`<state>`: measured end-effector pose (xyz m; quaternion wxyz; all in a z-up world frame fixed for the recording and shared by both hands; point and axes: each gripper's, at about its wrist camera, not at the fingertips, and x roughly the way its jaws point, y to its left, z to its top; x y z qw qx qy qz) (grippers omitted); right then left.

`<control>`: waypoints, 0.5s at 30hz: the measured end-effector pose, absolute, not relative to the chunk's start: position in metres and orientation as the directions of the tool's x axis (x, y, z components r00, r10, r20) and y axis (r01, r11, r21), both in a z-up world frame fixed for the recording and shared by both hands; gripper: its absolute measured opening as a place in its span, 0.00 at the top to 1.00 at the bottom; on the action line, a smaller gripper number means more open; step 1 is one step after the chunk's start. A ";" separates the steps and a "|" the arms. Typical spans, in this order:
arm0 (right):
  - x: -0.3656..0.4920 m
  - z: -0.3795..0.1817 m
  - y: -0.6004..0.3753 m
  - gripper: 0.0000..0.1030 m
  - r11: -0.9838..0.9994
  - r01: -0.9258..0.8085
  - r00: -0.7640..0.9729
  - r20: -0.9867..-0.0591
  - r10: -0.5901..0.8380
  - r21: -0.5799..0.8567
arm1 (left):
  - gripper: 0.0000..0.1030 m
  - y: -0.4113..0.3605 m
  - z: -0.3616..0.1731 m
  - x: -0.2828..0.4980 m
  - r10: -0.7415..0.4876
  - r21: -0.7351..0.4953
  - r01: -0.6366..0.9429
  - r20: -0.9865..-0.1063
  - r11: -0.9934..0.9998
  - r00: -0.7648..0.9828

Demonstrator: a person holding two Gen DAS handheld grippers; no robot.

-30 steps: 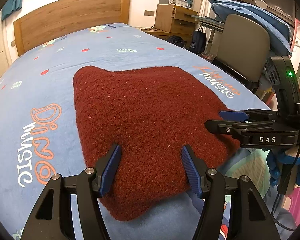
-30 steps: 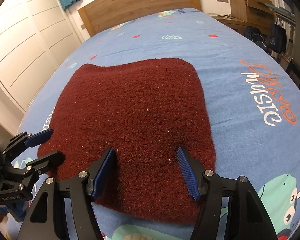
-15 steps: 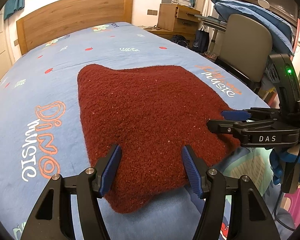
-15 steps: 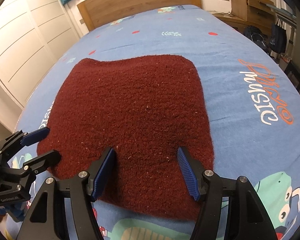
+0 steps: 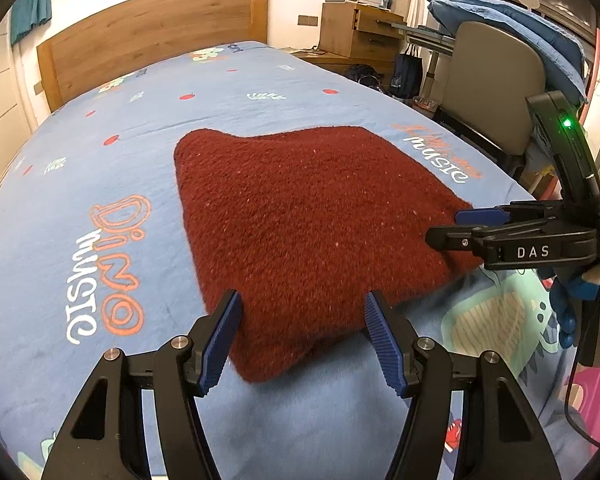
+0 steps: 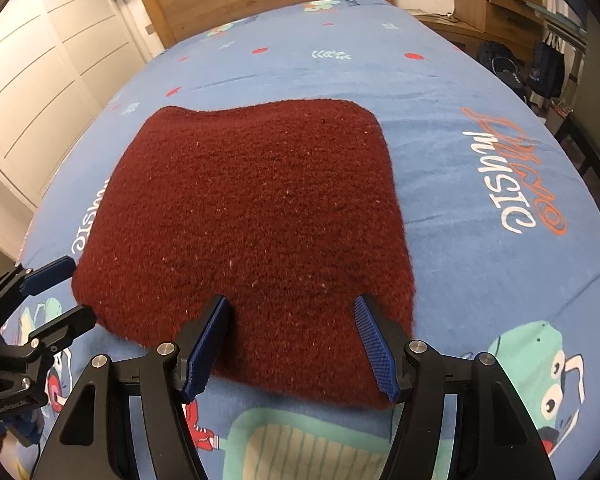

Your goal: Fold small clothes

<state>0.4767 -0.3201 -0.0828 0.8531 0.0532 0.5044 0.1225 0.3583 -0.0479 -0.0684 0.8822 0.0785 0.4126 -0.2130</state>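
Centrally on the bed (image 5: 112,184), over a blue cover printed with dinosaurs and the words "Dino music", a dark red knitted garment (image 5: 300,224) is laid flat. A wooden headboard (image 5: 152,52) is seen at the far end, white wardrobe doors (image 6: 40,80) along one side, and a padded chair (image 5: 496,84) with a blue cushion on its back, a wooden cabinet (image 5: 356,32) and dark bags on the floor along the other. Nothing is found lying on the garment. Its wider edge is turned toward the foot of the bed and its narrower edge toward the headboard; whether it is longer that way or across cannot be told. The left hand-held gripper (image 5: 304,340) is held over the near left corner, jaws apart, nothing gripped. The right hand-held gripper (image 6: 292,344) is held over the near right edge, likewise parted and empty.
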 end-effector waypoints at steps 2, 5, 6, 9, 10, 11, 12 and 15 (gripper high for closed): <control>0.474 -0.081 -0.321 0.36 0.967 -0.152 0.456 -0.853 0.252 0.205 | 0.44 -0.044 -0.067 0.355 -0.310 -0.040 0.436 -0.761 0.899 0.570; 0.470 -0.079 -0.322 0.36 0.970 -0.145 0.454 -0.858 0.240 0.195 | 0.44 -0.037 -0.066 0.350 -0.304 -0.042 0.424 -0.761 0.905 0.573; 0.469 -0.078 -0.323 0.36 0.971 -0.141 0.453 -0.859 0.238 0.194 | 0.44 -0.035 -0.065 0.349 -0.303 -0.046 0.419 -0.761 0.907 0.574; 0.465 -0.077 -0.324 0.36 0.974 -0.133 0.448 -0.865 0.225 0.184 | 0.44 -0.025 -0.064 0.345 -0.297 -0.055 0.399 -0.762 0.915 0.576; 0.464 -0.076 -0.324 0.36 0.975 -0.130 0.446 -0.868 0.220 0.180 | 0.44 -0.022 -0.063 0.345 -0.296 -0.057 0.395 -0.761 0.917 0.577; 0.463 -0.074 -0.324 0.36 0.976 -0.129 0.446 -0.869 0.216 0.176 | 0.44 -0.019 -0.062 0.344 -0.295 -0.058 0.391 -0.761 0.918 0.578; 0.463 -0.073 -0.324 0.36 0.977 -0.127 0.446 -0.870 0.211 0.172 | 0.43 -0.016 -0.061 0.343 -0.293 -0.060 0.386 -0.760 0.920 0.580; 0.461 -0.068 -0.323 0.36 0.979 -0.123 0.449 -0.871 0.201 0.163 | 0.39 -0.005 -0.059 0.341 -0.289 -0.070 0.367 -0.758 0.928 0.585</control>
